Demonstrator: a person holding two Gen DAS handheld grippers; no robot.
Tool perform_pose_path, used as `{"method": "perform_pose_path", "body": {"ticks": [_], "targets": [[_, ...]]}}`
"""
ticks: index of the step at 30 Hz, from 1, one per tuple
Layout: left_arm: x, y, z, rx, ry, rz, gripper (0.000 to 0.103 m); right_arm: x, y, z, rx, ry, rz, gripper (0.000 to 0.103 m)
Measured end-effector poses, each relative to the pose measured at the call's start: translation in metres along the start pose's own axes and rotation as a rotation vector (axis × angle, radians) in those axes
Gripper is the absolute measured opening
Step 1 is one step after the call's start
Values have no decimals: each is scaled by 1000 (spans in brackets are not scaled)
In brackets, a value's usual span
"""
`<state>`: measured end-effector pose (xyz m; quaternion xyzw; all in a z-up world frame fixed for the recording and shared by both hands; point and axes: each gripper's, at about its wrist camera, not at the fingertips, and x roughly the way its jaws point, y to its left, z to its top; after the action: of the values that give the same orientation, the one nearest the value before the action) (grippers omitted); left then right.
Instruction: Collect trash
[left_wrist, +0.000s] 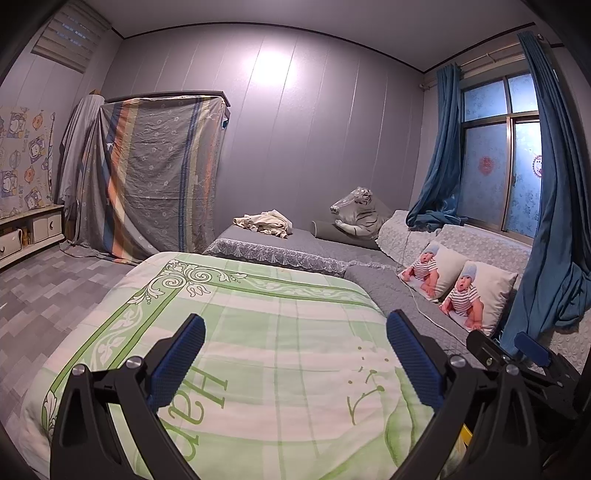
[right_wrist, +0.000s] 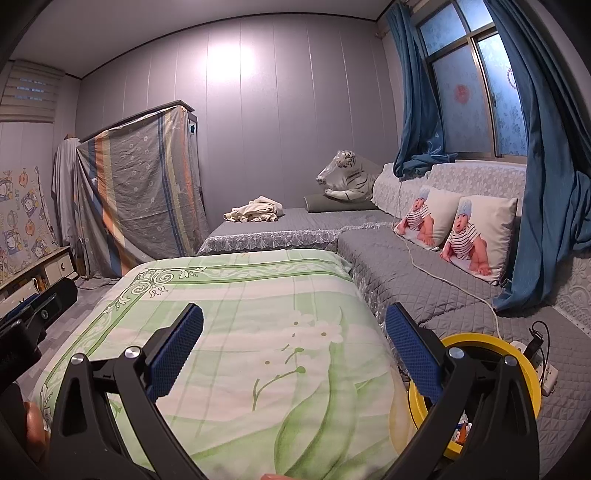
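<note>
Nearest the lens, the left tool (left_wrist: 295, 354) hangs with its blue-padded fingers (left_wrist: 177, 362) spread wide and nothing between them, above a green and white quilt (left_wrist: 258, 332). The right tool (right_wrist: 293, 352) is likewise spread wide and empty over the same quilt (right_wrist: 258, 332); in the left view it shows at the lower right edge (left_wrist: 524, 350).

The quilt covers a table-like block whose long axis runs away from the cameras toward the far wall. Its far edge ends just short of the lace-trimmed edge of a grey sofa (right_wrist: 424, 266), which wraps around the far and right sides. To the left of the quilt the tiled floor (left_wrist: 55, 288) lies open as far as a low cabinet (left_wrist: 33, 229).

A yellow bin (right_wrist: 480, 341) stands upright just beside the quilt's right edge, against the sofa seat, its round mouth facing up. The right tool's right finger overlaps its rim in the right view; small bits show inside, too small to tell. In the left view only a yellow sliver (left_wrist: 466, 434) appears.

A crumpled pale cloth (right_wrist: 255, 214) lies on the far seat. Near it sit a plush tiger (right_wrist: 347, 177) and two baby-print pillows (right_wrist: 476, 232). A white cord (right_wrist: 454, 291) trails over the seat to a power strip (right_wrist: 546, 373) beside the bin.
</note>
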<state>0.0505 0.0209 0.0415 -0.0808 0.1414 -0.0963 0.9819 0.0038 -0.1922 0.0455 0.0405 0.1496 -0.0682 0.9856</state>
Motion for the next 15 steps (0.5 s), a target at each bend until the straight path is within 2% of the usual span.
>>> {"method": "perform_pose_path", "body": {"ticks": [15], "targets": [[2, -1, 1, -10, 5, 4, 95, 4, -2, -2, 7, 11, -1, 94]]}}
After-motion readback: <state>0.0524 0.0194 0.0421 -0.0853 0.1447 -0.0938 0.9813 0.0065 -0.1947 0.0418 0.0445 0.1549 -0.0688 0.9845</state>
